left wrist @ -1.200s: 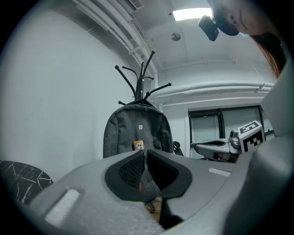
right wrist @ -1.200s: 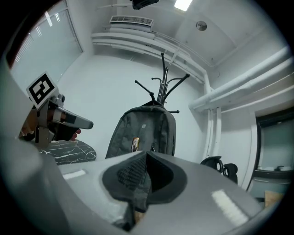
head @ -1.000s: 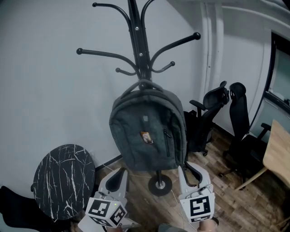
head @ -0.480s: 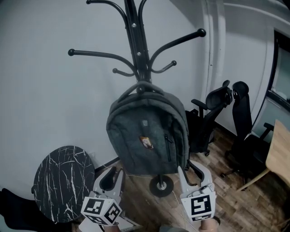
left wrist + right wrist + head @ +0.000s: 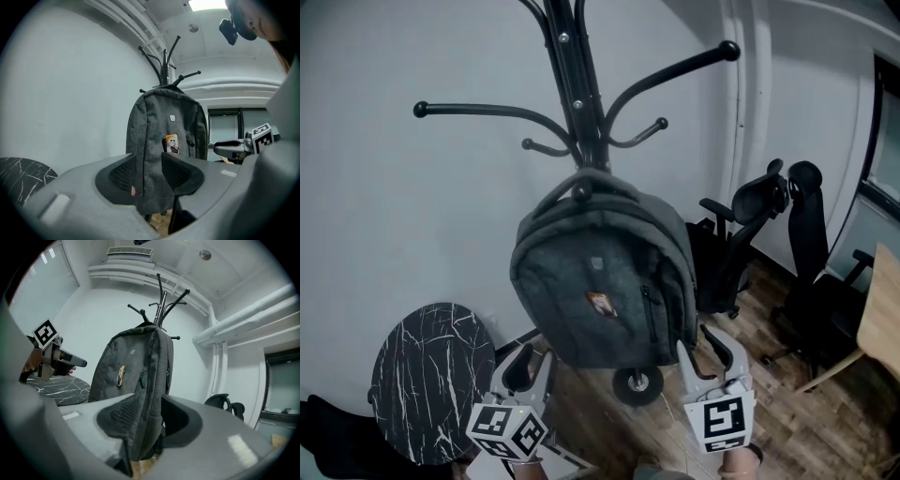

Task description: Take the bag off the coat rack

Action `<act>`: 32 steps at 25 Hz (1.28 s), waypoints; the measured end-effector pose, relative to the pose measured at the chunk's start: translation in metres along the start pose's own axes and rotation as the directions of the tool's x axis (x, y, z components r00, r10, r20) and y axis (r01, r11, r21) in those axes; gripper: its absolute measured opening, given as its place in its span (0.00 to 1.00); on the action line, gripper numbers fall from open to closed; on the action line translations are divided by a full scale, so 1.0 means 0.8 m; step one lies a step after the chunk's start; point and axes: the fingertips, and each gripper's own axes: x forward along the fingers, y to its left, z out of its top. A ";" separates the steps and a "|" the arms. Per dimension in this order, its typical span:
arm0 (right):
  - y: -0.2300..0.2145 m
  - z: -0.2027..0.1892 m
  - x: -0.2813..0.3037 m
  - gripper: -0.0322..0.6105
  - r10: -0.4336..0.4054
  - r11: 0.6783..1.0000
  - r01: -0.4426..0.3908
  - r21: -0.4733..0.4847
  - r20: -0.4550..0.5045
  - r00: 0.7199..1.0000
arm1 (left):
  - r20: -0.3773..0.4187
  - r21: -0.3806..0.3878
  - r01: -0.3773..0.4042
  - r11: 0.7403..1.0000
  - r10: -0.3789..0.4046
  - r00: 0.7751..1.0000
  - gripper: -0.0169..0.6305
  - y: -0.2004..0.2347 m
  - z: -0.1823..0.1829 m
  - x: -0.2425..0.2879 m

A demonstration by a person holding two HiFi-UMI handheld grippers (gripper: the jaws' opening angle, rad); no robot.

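My left gripper [image 5: 532,362] and right gripper [image 5: 700,348]: jaws just opened, apart, pads pressing nothing | bag [image 5: 600,281]: hangs on coat rack [image 5: 573,89], its lower corners seen between my jaws

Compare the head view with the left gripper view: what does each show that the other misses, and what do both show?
Only the head view shows the round base of the coat rack, the office chairs and the wooden desk edge. Only the left gripper view shows the ceiling light and the camera on the person's head. Both show the grey backpack hanging on the rack's hooks, and the round marble table beside it.
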 end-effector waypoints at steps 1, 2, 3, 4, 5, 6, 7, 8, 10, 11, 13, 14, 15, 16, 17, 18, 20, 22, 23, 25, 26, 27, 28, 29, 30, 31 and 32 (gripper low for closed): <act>-0.002 -0.003 0.004 0.29 0.000 1.000 0.000 0.003 -0.005 1.000 | -0.006 0.001 -0.002 1.000 0.002 1.000 0.28 0.002 -0.003 0.004; -0.004 -0.007 0.008 0.30 0.002 1.000 -0.002 0.005 -0.011 1.000 | -0.012 0.002 -0.005 1.000 0.005 1.000 0.29 0.005 -0.006 0.008; -0.006 -0.011 0.012 0.31 0.004 1.000 -0.004 0.006 -0.018 1.000 | -0.018 0.003 -0.007 1.000 0.007 1.000 0.30 0.007 -0.009 0.012; -0.007 -0.014 0.016 0.31 0.007 1.000 -0.006 0.006 -0.025 1.000 | -0.024 0.003 -0.009 1.000 0.009 1.000 0.30 0.010 -0.012 0.017; -0.008 -0.018 0.021 0.32 0.009 1.000 -0.009 0.008 -0.030 0.999 | -0.029 0.003 -0.010 1.000 0.010 1.000 0.31 0.013 -0.014 0.022; -0.008 -0.020 0.025 0.32 0.011 1.000 -0.011 0.012 -0.033 0.999 | -0.033 0.002 -0.012 1.000 0.012 0.999 0.31 0.016 -0.017 0.026; -0.009 -0.023 0.029 0.33 0.013 1.000 -0.012 0.017 -0.036 0.999 | -0.039 0.002 -0.014 1.000 0.014 0.999 0.32 0.019 -0.019 0.031; -0.010 -0.026 0.033 0.33 0.015 1.000 -0.014 0.022 -0.039 0.999 | -0.046 0.002 -0.017 1.000 0.017 0.999 0.33 0.022 -0.022 0.036; -0.012 -0.032 0.041 0.35 0.021 0.999 -0.020 0.033 -0.049 0.999 | -0.067 0.004 -0.020 1.000 0.021 0.998 0.35 0.028 -0.030 0.046; -0.013 -0.035 0.045 0.35 0.024 0.999 -0.022 0.038 -0.053 0.998 | -0.079 0.002 -0.020 1.000 0.020 0.997 0.35 0.030 -0.035 0.051; -0.015 -0.041 0.052 0.37 0.028 0.998 -0.025 0.050 -0.059 0.998 | -0.098 -0.004 -0.017 1.000 0.016 0.995 0.37 0.034 -0.043 0.060; -0.016 -0.043 0.056 0.37 0.030 0.998 -0.026 0.056 -0.062 0.998 | -0.106 -0.006 -0.015 1.000 0.014 0.994 0.38 0.035 -0.047 0.064; -0.017 -0.046 0.059 0.38 0.032 0.998 -0.028 0.061 -0.065 0.997 | -0.114 -0.007 -0.013 1.000 0.012 0.993 0.38 0.036 -0.050 0.068; -0.018 -0.048 0.062 0.38 0.034 0.998 -0.029 0.064 -0.068 0.997 | -0.121 -0.007 -0.011 1.000 0.010 0.993 0.39 0.037 -0.053 0.072; -0.019 -0.051 0.065 0.39 0.036 0.997 -0.031 0.066 -0.071 0.997 | -0.127 -0.007 -0.008 1.000 0.007 0.992 0.39 0.038 -0.056 0.076; -0.019 -0.053 0.068 0.39 0.039 0.997 -0.034 0.070 -0.074 0.997 | -0.131 -0.009 -0.005 1.000 0.004 0.991 0.39 0.039 -0.058 0.079; -0.017 -0.056 0.073 0.40 0.049 0.996 -0.042 0.079 -0.079 0.996 | -0.134 -0.014 0.003 1.000 -0.005 0.991 0.40 0.039 -0.060 0.085; -0.015 -0.059 0.079 0.40 0.059 0.995 -0.052 0.088 -0.083 0.995 | -0.138 -0.011 0.012 1.000 -0.014 0.990 0.40 0.039 -0.062 0.092; -0.015 -0.060 0.081 0.40 0.064 0.994 -0.056 0.091 -0.083 0.994 | -0.139 -0.003 0.012 1.000 -0.012 0.990 0.39 0.039 -0.063 0.095; -0.014 -0.062 0.085 0.40 0.074 0.993 -0.067 0.094 -0.079 0.994 | -0.143 0.027 -0.004 1.000 0.008 0.990 0.39 0.041 -0.063 0.100; -0.013 -0.062 0.087 0.40 0.079 0.993 -0.072 0.093 -0.075 0.994 | -0.146 0.046 -0.019 0.999 0.025 0.989 0.39 0.043 -0.064 0.102; -0.013 -0.062 0.088 0.40 0.081 0.993 -0.075 0.091 -0.070 0.994 | -0.149 0.065 -0.035 0.997 0.044 0.988 0.35 0.045 -0.064 0.103; -0.013 -0.062 0.089 0.38 0.080 0.993 -0.074 0.088 -0.066 0.995 | -0.150 0.079 -0.048 0.996 0.060 0.987 0.28 0.046 -0.065 0.104; -0.013 -0.062 0.089 0.37 0.078 0.994 -0.073 0.084 -0.063 0.995 | -0.149 0.088 -0.056 0.995 0.069 0.986 0.27 0.046 -0.065 0.105; -0.012 -0.062 0.089 0.36 0.077 0.994 -0.072 0.079 -0.059 0.995 | -0.146 0.095 -0.060 0.994 0.074 0.987 0.25 0.046 -0.065 0.105; -0.012 -0.062 0.089 0.34 0.075 0.995 -0.071 0.072 -0.055 0.996 | -0.142 0.102 -0.064 0.993 0.078 0.987 0.25 0.045 -0.064 0.106; -0.011 -0.061 0.088 0.33 0.071 0.996 -0.068 0.061 -0.054 0.996 | -0.138 0.109 -0.067 0.992 0.082 0.987 0.23 0.044 -0.064 0.106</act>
